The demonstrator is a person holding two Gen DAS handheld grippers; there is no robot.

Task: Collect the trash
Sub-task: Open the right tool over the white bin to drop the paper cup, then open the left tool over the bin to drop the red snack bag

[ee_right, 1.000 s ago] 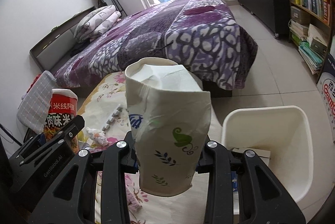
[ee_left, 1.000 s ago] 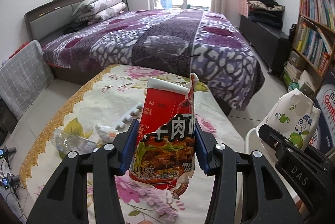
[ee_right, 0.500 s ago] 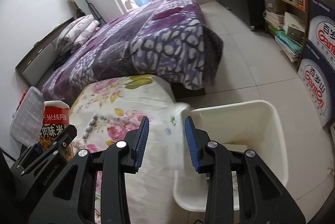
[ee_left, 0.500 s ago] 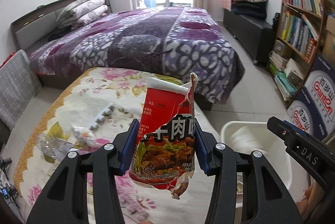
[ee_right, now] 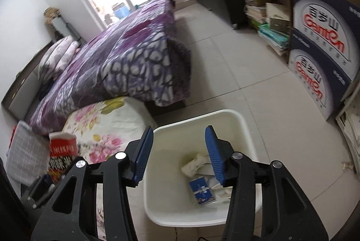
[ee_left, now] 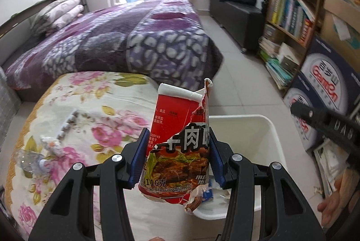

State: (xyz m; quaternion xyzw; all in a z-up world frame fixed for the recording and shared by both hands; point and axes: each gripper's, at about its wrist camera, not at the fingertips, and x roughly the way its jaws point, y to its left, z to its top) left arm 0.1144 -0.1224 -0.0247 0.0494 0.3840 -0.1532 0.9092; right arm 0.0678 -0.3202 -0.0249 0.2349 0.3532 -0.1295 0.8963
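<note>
The left gripper (ee_left: 177,160) pinches a torn red cup (ee_left: 180,146), its blue pads (ee_left: 140,156) pressed on both sides, and holds it up near the edge of the white bin (ee_left: 273,139), partly over the table. If the cup is let go now, it could hit the rim and fall on the floor, or land back on the flowery cloth (ee_left: 94,124). A ripped flap hangs at the bottom of the cup, so a piece might tear off and drop beside the bin. The cup looks soft and bent, so a harder squeeze could crush it and make it slip. The right gripper (ee_right: 178,153) hangs over the bin with its jaws opening and nothing between them. The two grippers are near each other and could bump if both move over the bin at once. In the bin lie a crumpled white cup (ee_right: 194,163) and a small blue pack (ee_right: 202,190). More trash waits on the cloth: a clear bottle (ee_left: 29,161), a paper wad (ee_left: 50,143) and a white bumpy strip (ee_left: 67,124). The cup shows big white Chinese letters, "116" with a Chinese sign low down, and small print with "500149". Farther off, blue boxes (ee_right: 324,38) read "Ganten" in red. The other gripper's dark arm (ee_left: 326,126) shows letters like "DAS", blurred. Books (ee_left: 290,13) fill the shelf, but their words are too small to read.
</note>
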